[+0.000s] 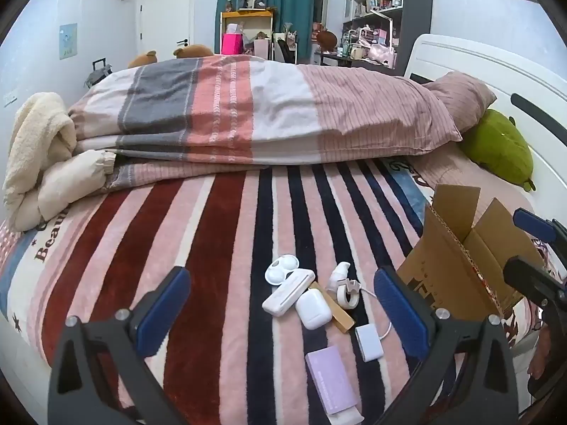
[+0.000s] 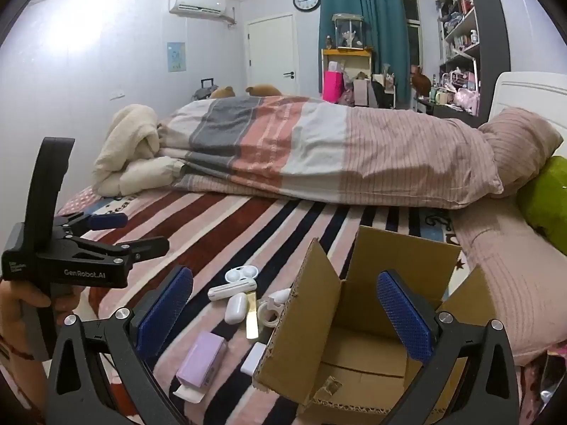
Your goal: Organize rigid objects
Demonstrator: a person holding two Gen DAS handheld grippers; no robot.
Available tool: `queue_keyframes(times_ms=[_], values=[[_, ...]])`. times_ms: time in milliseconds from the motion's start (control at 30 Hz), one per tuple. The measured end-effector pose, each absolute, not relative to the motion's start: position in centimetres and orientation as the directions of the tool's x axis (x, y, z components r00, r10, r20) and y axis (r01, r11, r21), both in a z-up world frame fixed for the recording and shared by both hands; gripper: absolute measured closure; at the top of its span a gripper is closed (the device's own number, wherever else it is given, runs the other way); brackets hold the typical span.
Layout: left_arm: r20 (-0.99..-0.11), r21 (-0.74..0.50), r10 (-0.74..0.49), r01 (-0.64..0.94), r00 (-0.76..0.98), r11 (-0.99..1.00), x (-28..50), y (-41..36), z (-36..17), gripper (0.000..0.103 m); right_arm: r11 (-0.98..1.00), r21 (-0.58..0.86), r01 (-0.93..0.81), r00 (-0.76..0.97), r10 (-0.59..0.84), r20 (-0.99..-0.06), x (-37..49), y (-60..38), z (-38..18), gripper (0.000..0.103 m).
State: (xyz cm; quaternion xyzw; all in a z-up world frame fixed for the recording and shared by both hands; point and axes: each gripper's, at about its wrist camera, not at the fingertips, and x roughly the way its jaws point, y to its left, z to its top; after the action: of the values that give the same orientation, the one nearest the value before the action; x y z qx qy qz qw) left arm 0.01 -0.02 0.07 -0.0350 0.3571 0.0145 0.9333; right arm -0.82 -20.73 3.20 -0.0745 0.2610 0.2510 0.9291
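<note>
Several small rigid items lie on the striped blanket: a white contact lens case (image 1: 281,268) (image 2: 241,274), a white flat case (image 1: 288,292) (image 2: 232,289), a white earbud case (image 1: 313,309) (image 2: 235,308), a wooden stick (image 1: 335,306) (image 2: 251,317), a tape roll (image 1: 347,294) (image 2: 268,313), a small white bottle (image 1: 338,276), a white adapter (image 1: 369,341) (image 2: 253,357) and a purple box (image 1: 331,384) (image 2: 202,364). An open cardboard box (image 1: 457,258) (image 2: 354,336) stands right of them. My left gripper (image 1: 281,308) is open above the items. My right gripper (image 2: 285,313) is open over the box's left flap.
A folded striped duvet (image 1: 248,113) and pillow (image 1: 460,95) fill the bed's far half. A cream fleece (image 1: 39,148) lies at far left, a green plush (image 1: 499,148) by the white headboard (image 1: 496,67). The left gripper's body (image 2: 71,248) shows left in the right wrist view.
</note>
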Motion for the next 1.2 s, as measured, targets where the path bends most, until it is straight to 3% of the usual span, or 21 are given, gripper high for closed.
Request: queue_keyframes(times_ms=[200,500,1200], values=[[-0.687,-0.030,0.011,-0.044,0.727,0.999,1.0,-1.0,-0.1,0.000,0.855,-0.063,-0.515,0.735,0.402,-0.547,-1.3,-19.1,2.9,0.000],[-0.679,-0.047,-0.004,-0.038,0.734,0.998,0.6,-1.1,-0.3,0.000,0.855,0.023,-0.518,0.703,0.440,-0.559,0.0,-20.7,2.5,0.000],[-0.677,-0.046,-0.011,-0.028,0.736,0.999,0.3,-1.6,-0.4,0.000,0.866,0.037,-0.499,0.704,0.430,-0.565,-0.3,-21.5,2.2,0.000]])
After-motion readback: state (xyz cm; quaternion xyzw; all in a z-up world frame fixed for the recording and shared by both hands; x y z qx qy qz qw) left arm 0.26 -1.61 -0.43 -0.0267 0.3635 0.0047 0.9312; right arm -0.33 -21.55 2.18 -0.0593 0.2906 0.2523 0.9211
